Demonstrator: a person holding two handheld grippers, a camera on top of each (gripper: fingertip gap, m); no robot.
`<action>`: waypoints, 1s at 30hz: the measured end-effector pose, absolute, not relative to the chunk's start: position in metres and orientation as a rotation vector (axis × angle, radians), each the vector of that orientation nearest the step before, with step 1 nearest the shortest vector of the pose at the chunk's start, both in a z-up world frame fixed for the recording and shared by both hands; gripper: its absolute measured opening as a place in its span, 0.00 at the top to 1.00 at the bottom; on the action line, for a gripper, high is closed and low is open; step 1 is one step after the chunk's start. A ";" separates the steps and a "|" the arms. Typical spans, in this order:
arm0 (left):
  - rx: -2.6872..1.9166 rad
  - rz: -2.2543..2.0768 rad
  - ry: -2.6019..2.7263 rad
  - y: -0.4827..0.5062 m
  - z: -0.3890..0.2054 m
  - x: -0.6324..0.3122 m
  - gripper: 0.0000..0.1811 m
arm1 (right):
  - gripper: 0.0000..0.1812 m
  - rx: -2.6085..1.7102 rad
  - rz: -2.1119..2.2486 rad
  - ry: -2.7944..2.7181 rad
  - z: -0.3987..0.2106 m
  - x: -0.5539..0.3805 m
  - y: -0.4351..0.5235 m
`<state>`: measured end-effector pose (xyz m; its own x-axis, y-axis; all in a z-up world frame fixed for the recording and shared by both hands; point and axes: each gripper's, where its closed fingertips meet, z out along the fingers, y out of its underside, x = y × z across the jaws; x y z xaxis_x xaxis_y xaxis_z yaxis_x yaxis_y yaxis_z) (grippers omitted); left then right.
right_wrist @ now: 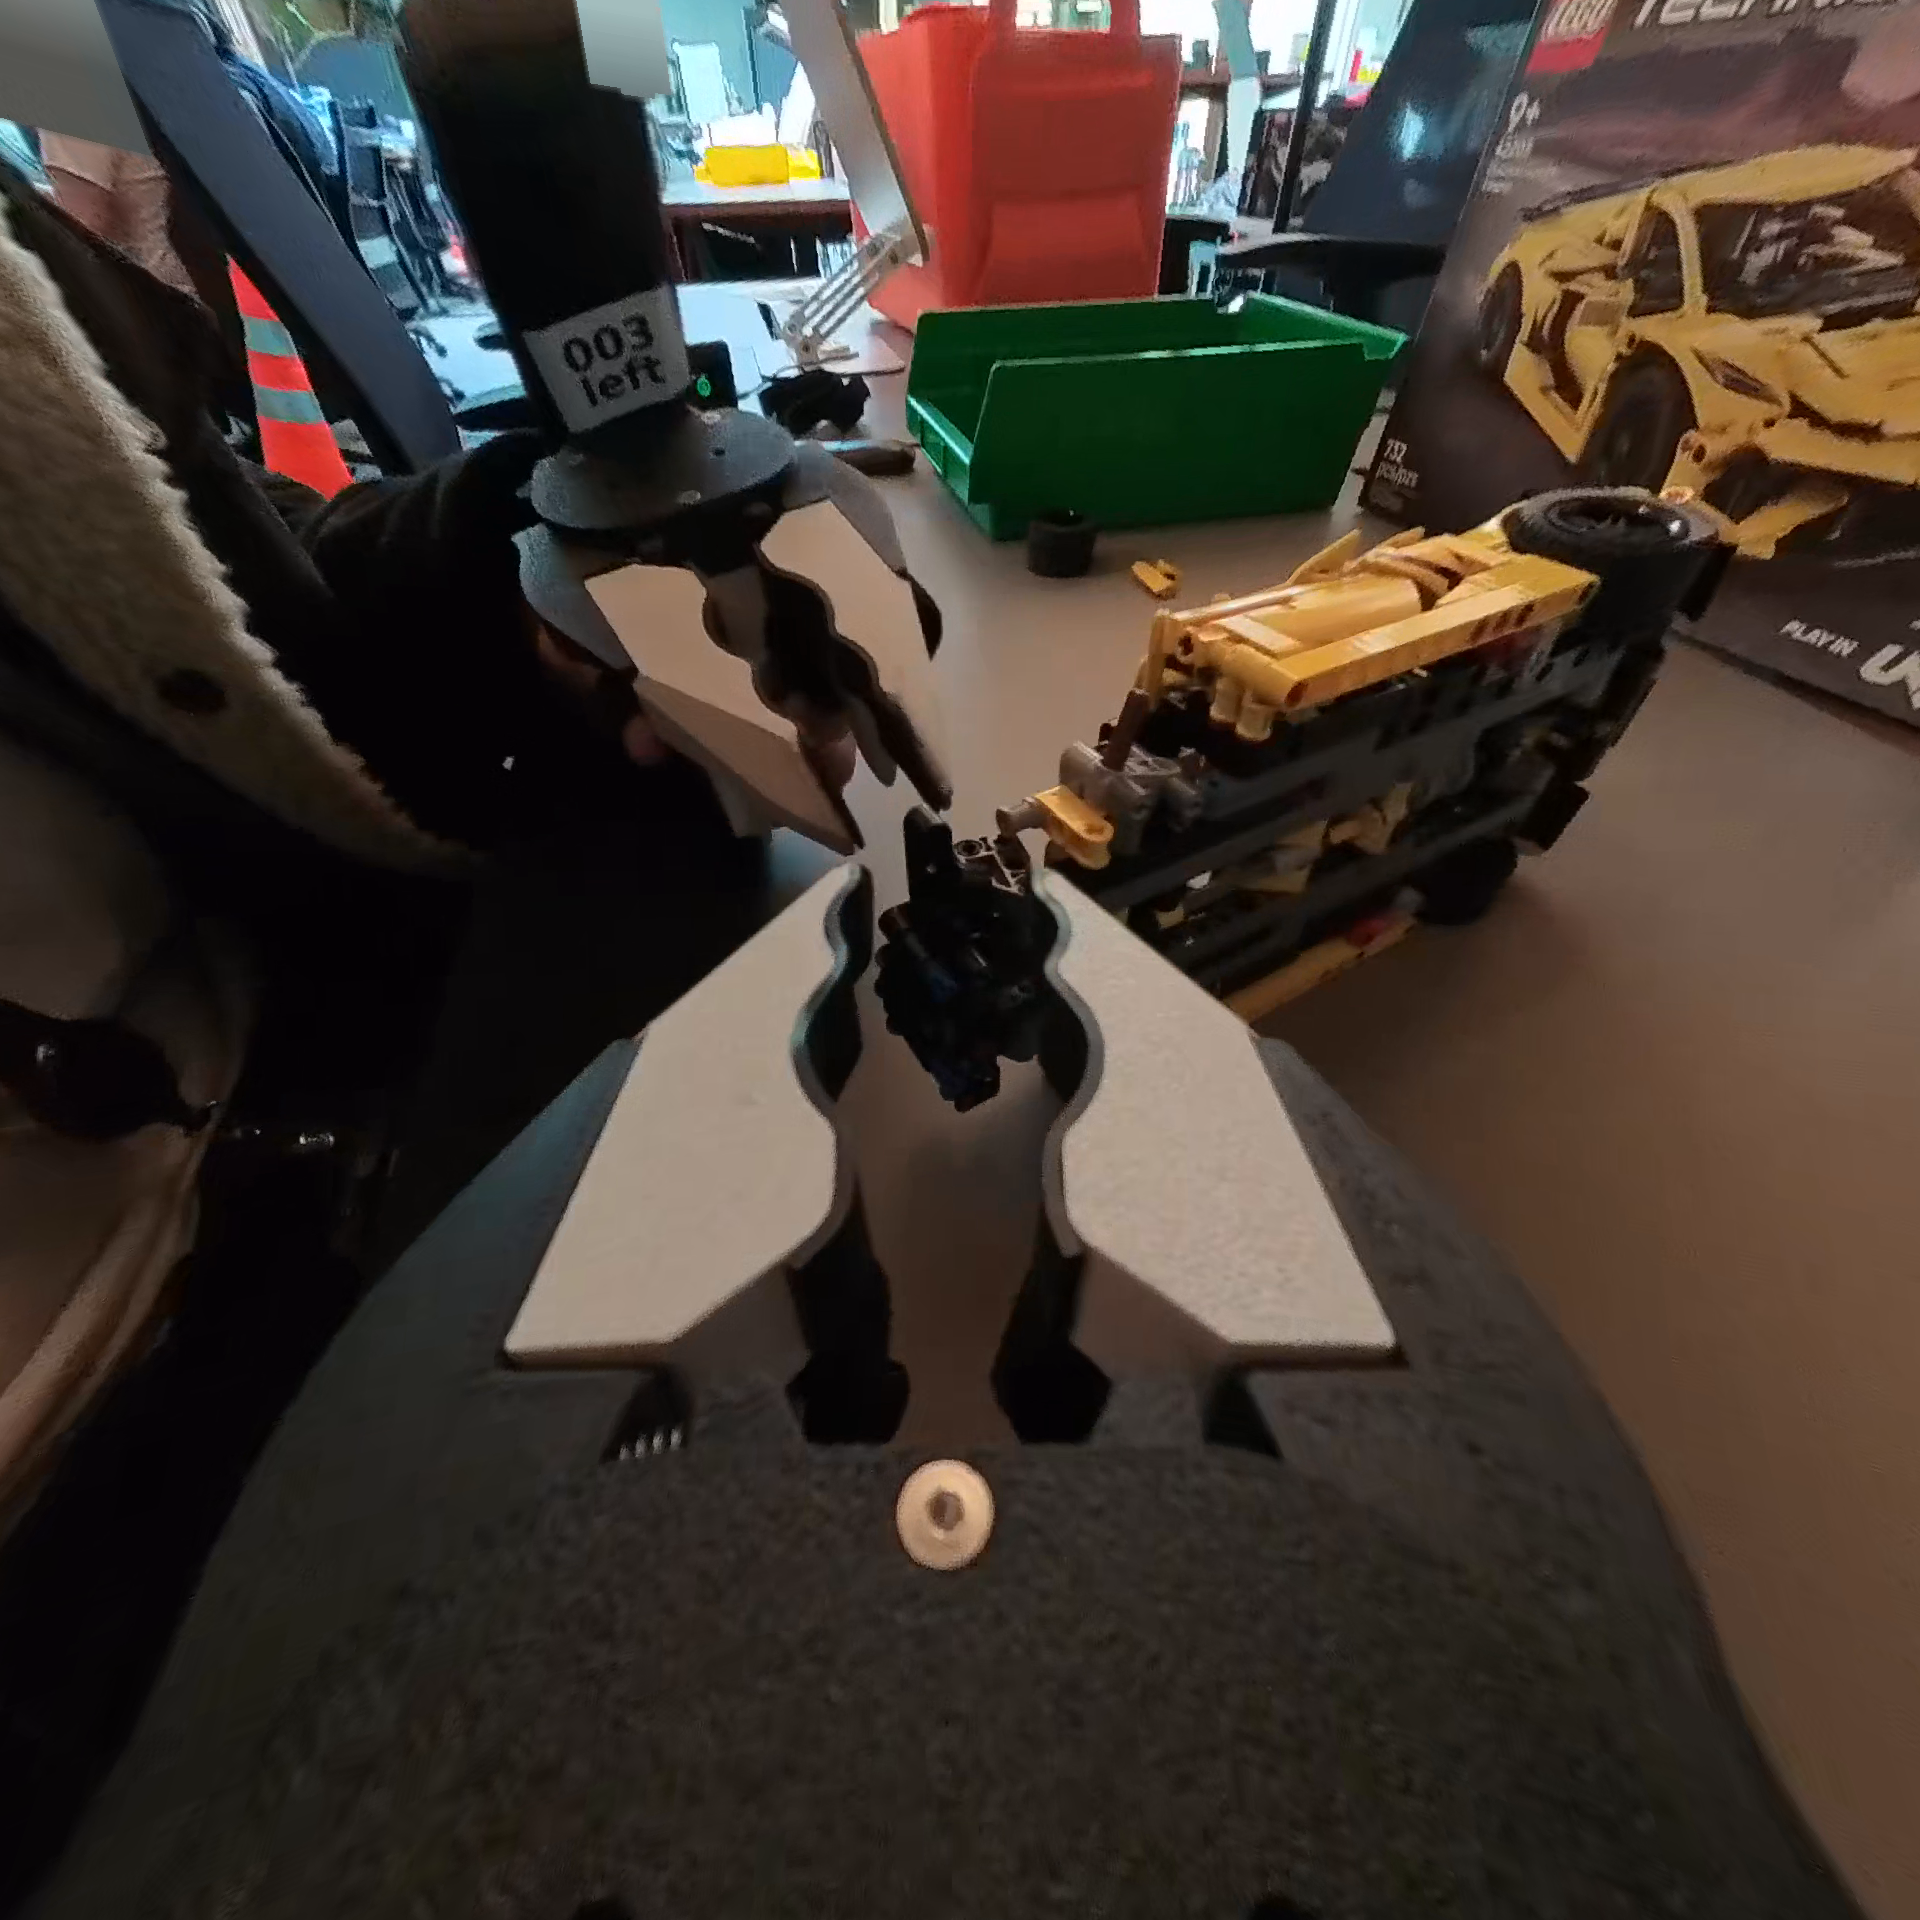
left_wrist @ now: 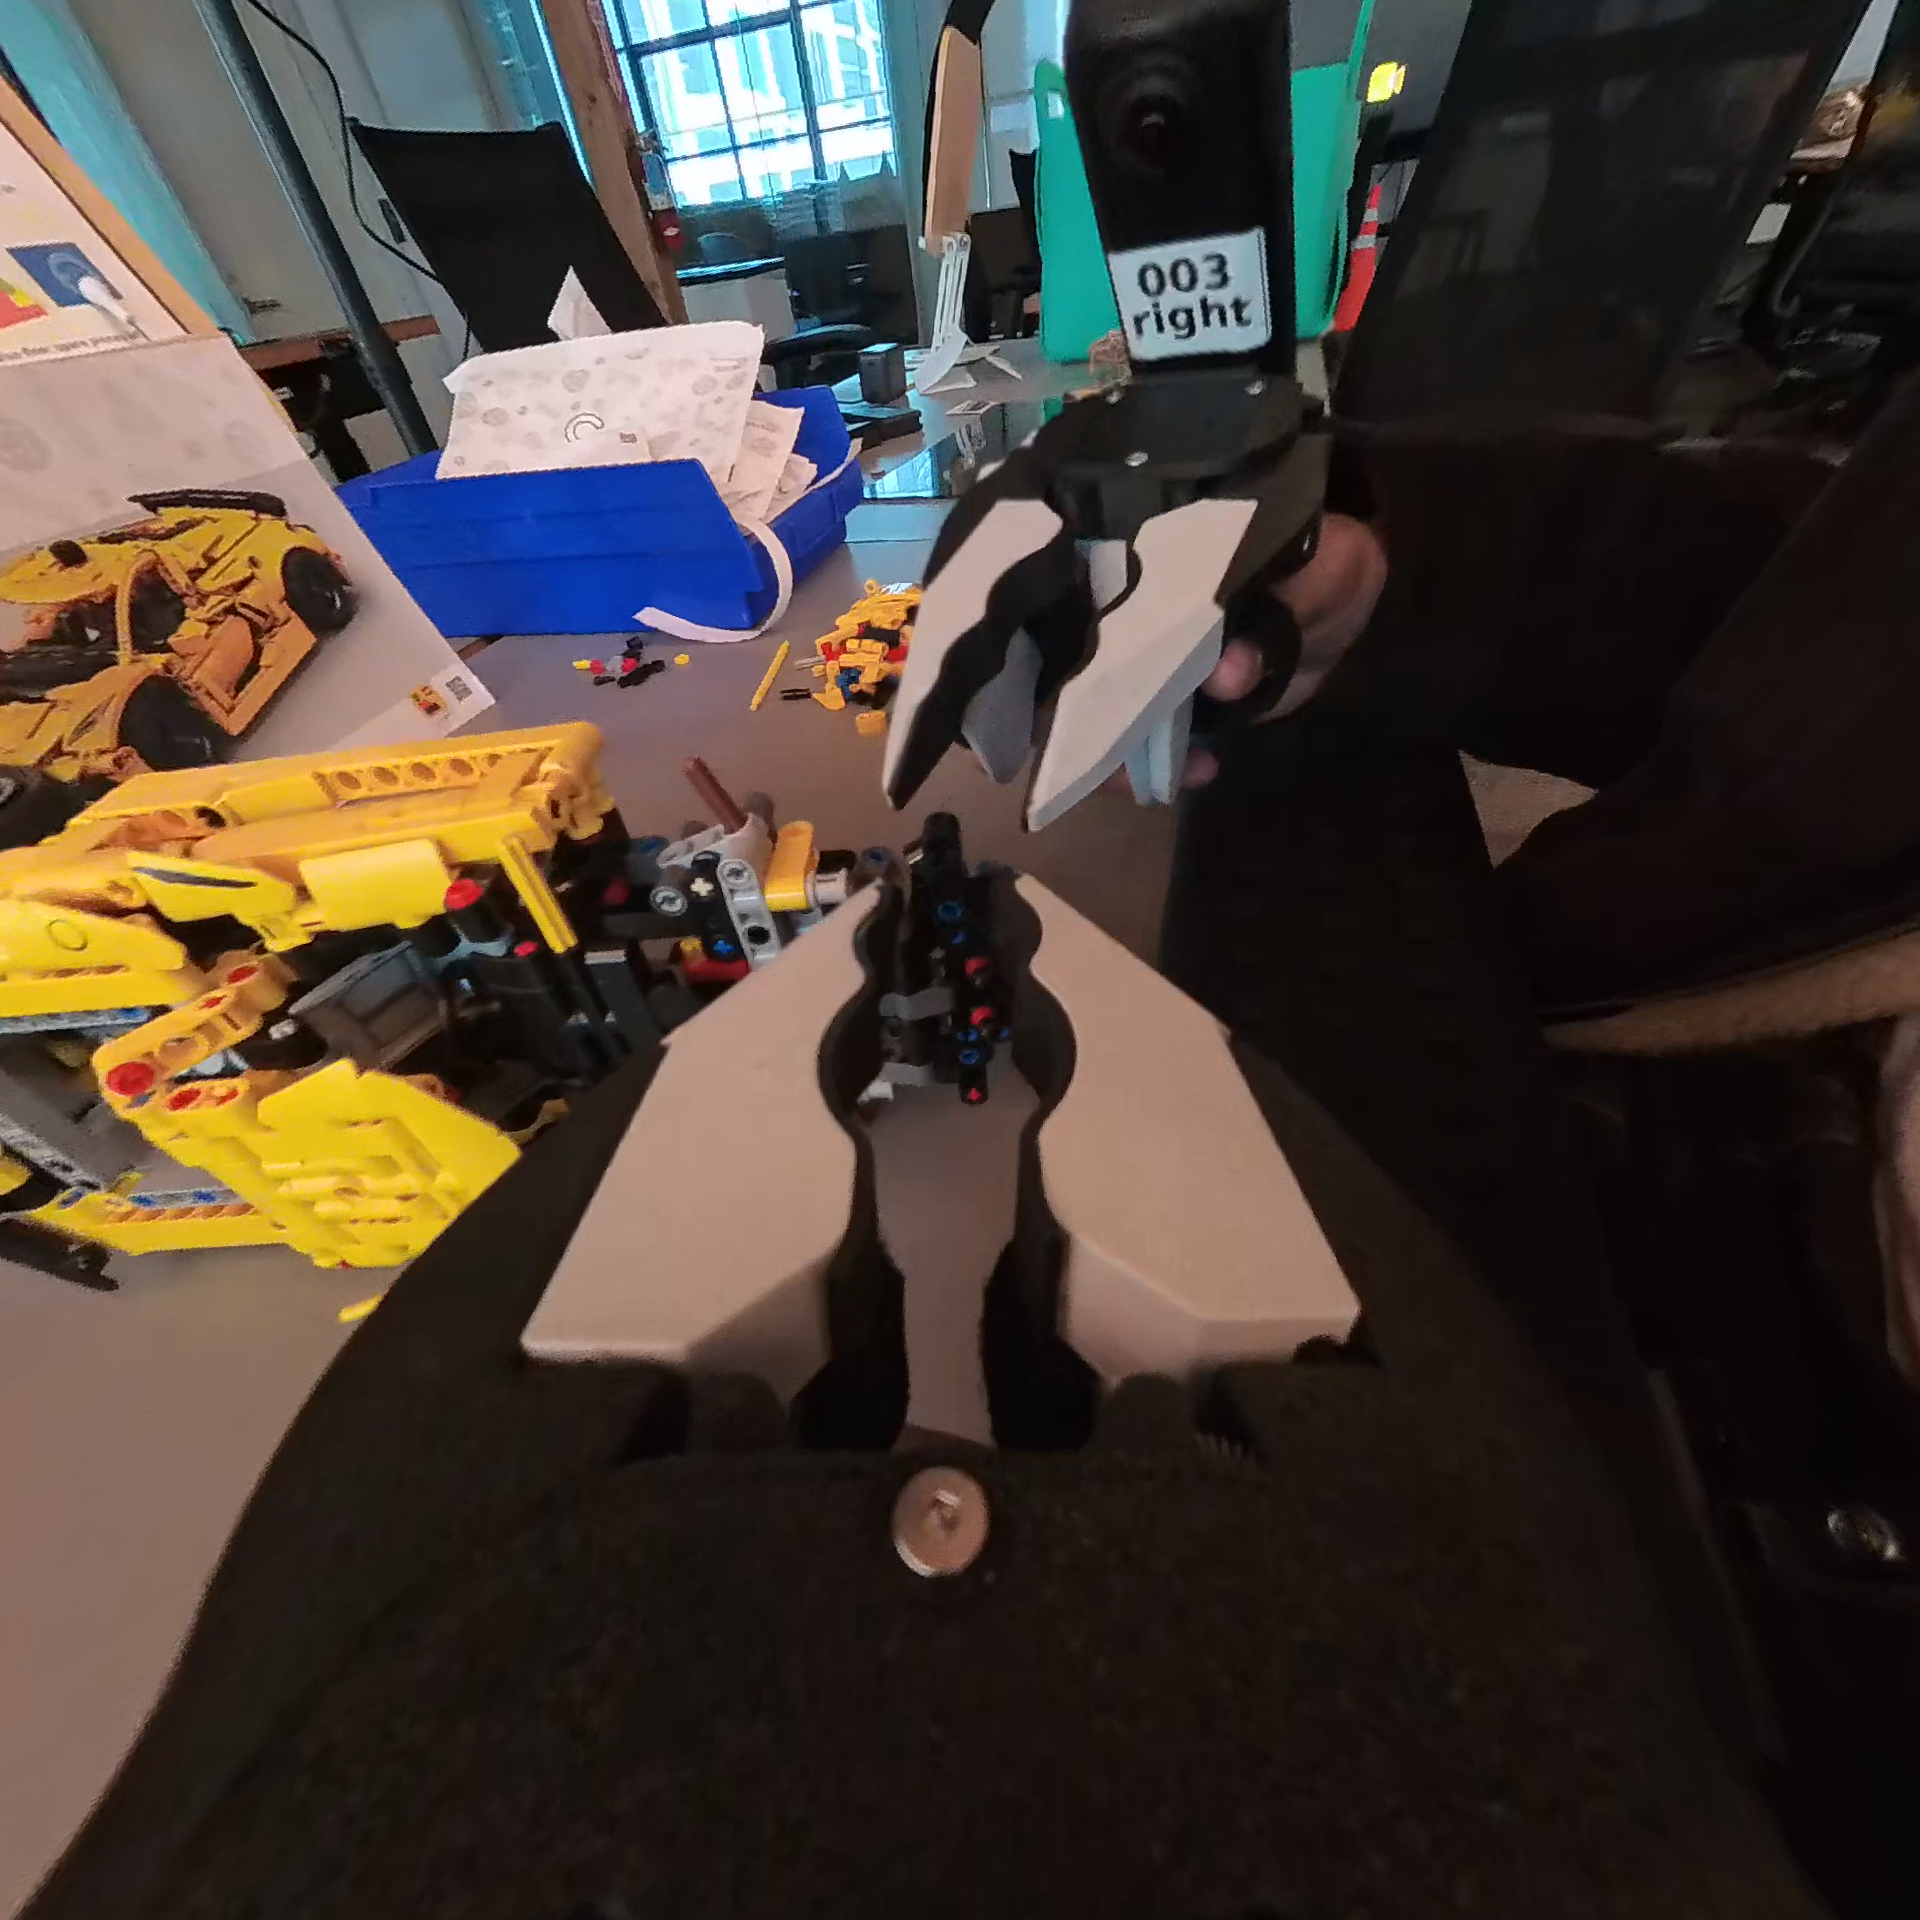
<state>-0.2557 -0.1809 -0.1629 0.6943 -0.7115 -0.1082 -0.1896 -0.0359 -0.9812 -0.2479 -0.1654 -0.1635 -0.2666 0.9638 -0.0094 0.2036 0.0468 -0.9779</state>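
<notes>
Far left in the left wrist view, the printed box (left_wrist: 156, 582) runs out of frame, so its car picture is only partly seen. Next to it the yellow brick car (left_wrist: 312, 987) lies on its side on the grey surface (left_wrist: 156, 1455), nose cut off at 9 o'clock. Behind it a blue bin (left_wrist: 603, 540) holds crumpled paper sheets (left_wrist: 613, 405), and a scatter of small loose pieces (left_wrist: 862, 655) at 12 o'clock is too fine to sort.

Centre now: the left tool (left_wrist: 951, 888) is set narrow, and the black brick assembly (left_wrist: 940, 977) sits up off the surface between its fingers. It's a short dark stack dotted with blue and red pins, one black peg at its far end. The right tool (left_wrist: 966, 810) comes in from 1 o'clock, also narrow, tips at that peg. Whether either tool actually presses the piece, I cannot tell. A gloved hand (left_wrist: 1309, 623) shows behind the right tool.

From the right wrist view, the assembly (right_wrist: 956, 977) looks nearly all black, its detail lost in shadow. A green bin (right_wrist: 1143, 416) sits at 1 o'clock.
</notes>
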 end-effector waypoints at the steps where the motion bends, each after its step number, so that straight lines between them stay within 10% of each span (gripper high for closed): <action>1: -1.580 -0.502 0.752 -0.180 -0.161 -0.254 0.90 | 0.86 -1.197 1.287 -1.567 -0.162 -0.248 -0.164; 30: -1.595 -0.554 0.814 -0.185 -0.166 -0.265 0.96 | 0.93 -0.967 0.995 -1.698 -0.173 -0.275 -0.182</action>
<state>-0.2648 -0.1847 -0.1663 0.6415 -0.7621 -0.0875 -0.1979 -0.0542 -0.9787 -0.2746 -0.1820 -0.1734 -0.2751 0.9091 0.3129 0.1719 0.3667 -0.9143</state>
